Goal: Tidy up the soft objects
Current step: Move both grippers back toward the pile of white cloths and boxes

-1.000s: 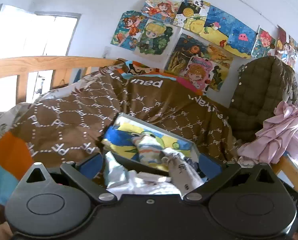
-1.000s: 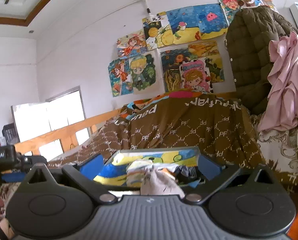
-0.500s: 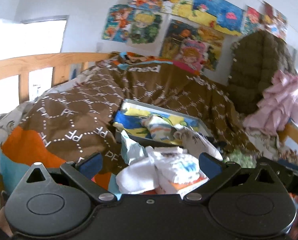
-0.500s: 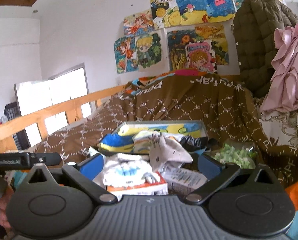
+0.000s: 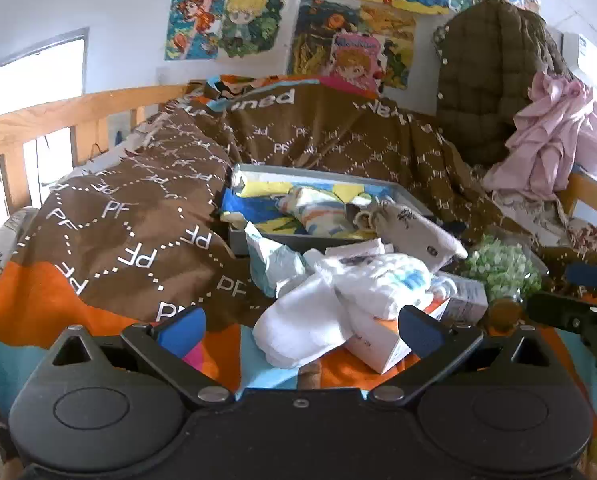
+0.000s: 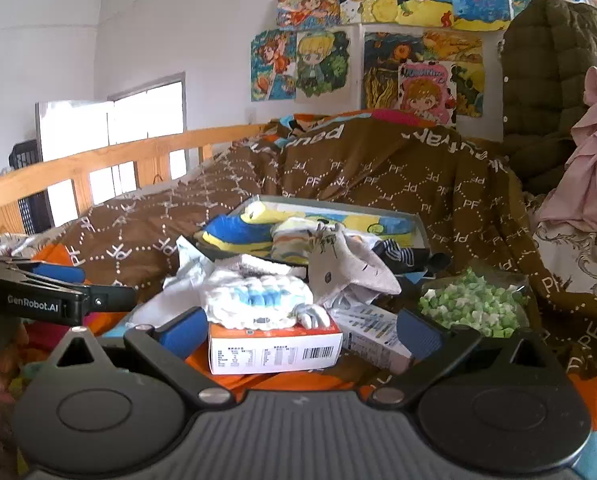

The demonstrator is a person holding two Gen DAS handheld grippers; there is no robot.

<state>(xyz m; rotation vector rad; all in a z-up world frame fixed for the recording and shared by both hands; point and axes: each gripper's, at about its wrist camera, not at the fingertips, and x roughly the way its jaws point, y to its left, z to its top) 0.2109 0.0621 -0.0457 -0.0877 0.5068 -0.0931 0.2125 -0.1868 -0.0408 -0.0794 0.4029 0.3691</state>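
A grey tray [image 5: 322,174] [image 6: 338,206] on the brown blanket holds a blue-yellow sock [image 6: 238,234] and a striped sock [image 5: 318,210]. A grey sock [image 5: 410,232] [image 6: 346,268] hangs over its near rim. In front of the tray, a crumpled white-blue sock [image 5: 382,280] [image 6: 258,300] and a plain white sock [image 5: 294,312] lie on an orange-white box [image 6: 274,348]. My left gripper [image 5: 300,328] is open just short of the white sock. My right gripper [image 6: 298,330] is open, with the box straight ahead between its fingers.
A clear container of green-white bits [image 5: 502,266] [image 6: 474,308] stands right of the pile. A second box [image 6: 374,344] lies beside the first. A wooden bed rail [image 6: 98,160] runs along the left. An olive quilted jacket [image 5: 494,76] and a pink cloth [image 5: 558,140] are at the right.
Both grippers have drawn back from the tray and tipped down. The white socks, the boxes and the green container have come into view. Both grippers stay open.
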